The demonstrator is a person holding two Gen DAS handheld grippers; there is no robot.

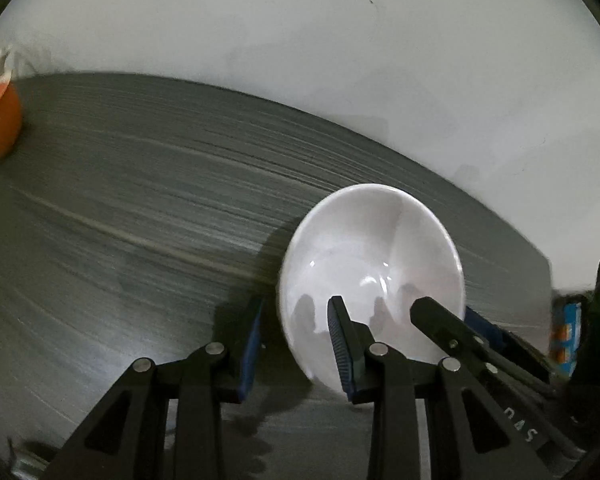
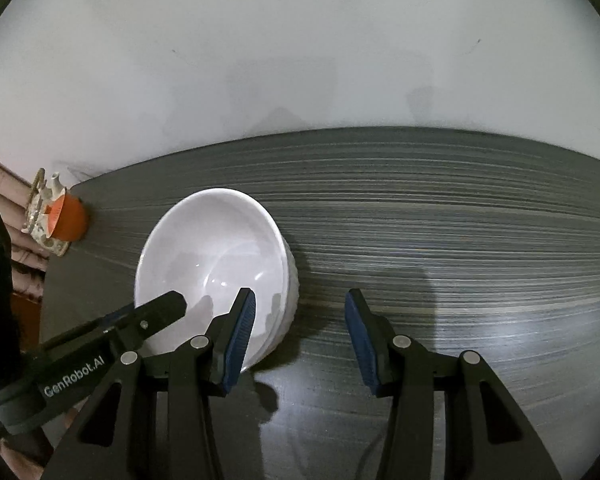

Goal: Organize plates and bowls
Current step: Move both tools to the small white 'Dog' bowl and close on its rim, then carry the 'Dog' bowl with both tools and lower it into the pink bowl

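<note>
Right wrist view: white bowl (image 2: 216, 264) left of centre on the dark table (image 2: 440, 240).
My right gripper (image 2: 300, 328) and left gripper (image 1: 296, 340) each straddle its rim, jaws part open, not visibly pinching; it holds nothing, stacked on another bowl.

White bowl (image 2: 208, 256), grey streaked table (image 2: 440, 208), orange cup (image 2: 70, 218) (blue-padded tools)

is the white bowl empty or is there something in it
Empty. Both wrist views look straight into the white bowl: only a smooth glossy inside with glints and gripper shadows, nothing lying in it.
</note>
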